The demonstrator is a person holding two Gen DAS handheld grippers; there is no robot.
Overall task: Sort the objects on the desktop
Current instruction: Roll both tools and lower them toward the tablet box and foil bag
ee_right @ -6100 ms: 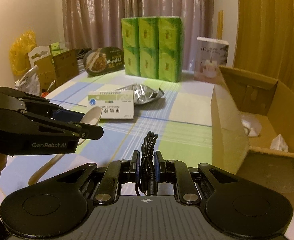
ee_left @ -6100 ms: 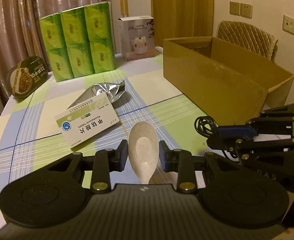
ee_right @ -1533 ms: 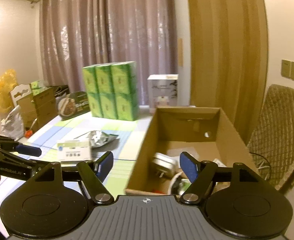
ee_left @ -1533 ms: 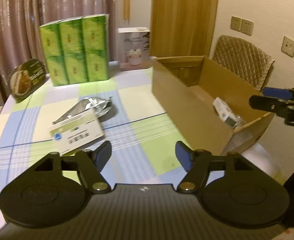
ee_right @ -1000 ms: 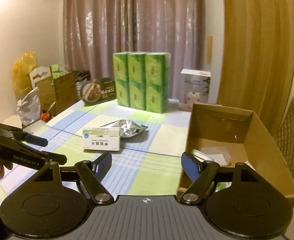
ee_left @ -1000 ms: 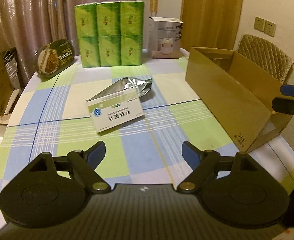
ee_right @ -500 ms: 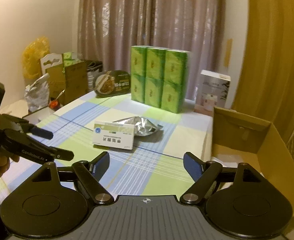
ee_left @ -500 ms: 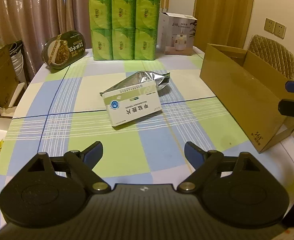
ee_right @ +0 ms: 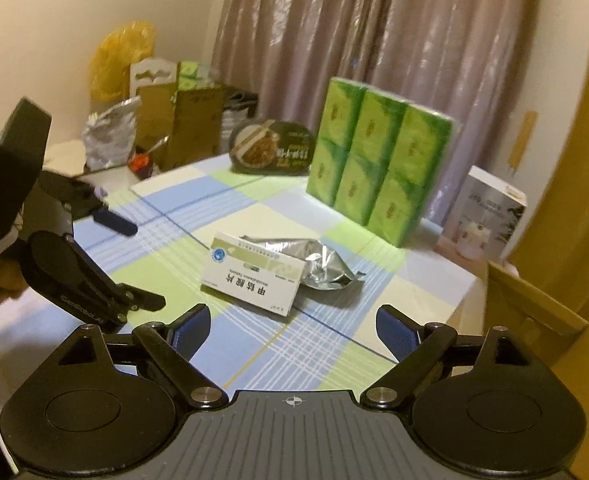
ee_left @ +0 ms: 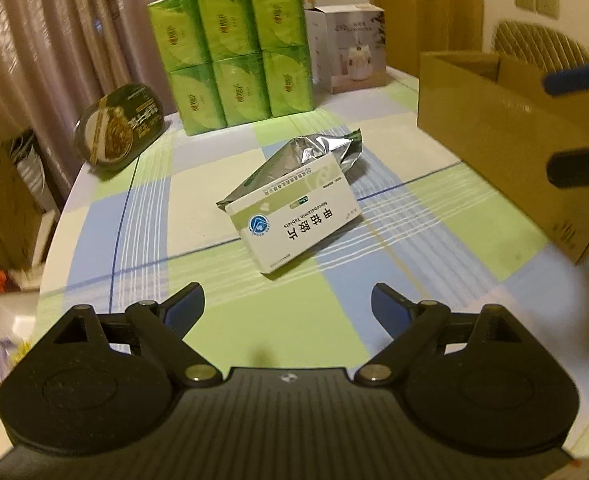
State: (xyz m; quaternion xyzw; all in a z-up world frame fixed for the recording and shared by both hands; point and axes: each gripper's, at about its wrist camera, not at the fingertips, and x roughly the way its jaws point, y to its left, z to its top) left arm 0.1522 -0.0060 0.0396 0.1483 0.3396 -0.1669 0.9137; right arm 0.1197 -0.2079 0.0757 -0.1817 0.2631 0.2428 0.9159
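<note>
Left gripper (ee_left: pixel 288 308) w/ jaws spread wide and nothing between them, poised above the checked tablecloth (ee_left: pixel 142 216) just short of the medicine box (ee_left: pixel 294 216). Right gripper (ee_right: pixel 293 326) likewise empty, jaws opening at this moment, also aimed at the medicine box from the other side of it. Medicine box: white-and-green carton lying flat near the table centre, label up, its far edge resting on a crumpled foil pouch (ee_left: pixel 314 156) that pokes out behind it. Behind the medicine box, at the table's far edge: green tissue packs (ee_left: pixel 230 48) stacked two high, three across; a white carton (ee_left: pixel 350 48) to their right; a dark oval food tub (ee_left: pixel 120 130) propped on edge to their left. Right of the medicine box: open cardboard box (ee_left: pixel 506 152), well apart from it; contents not visible from here, poss. hidden by its near wall.
</note>
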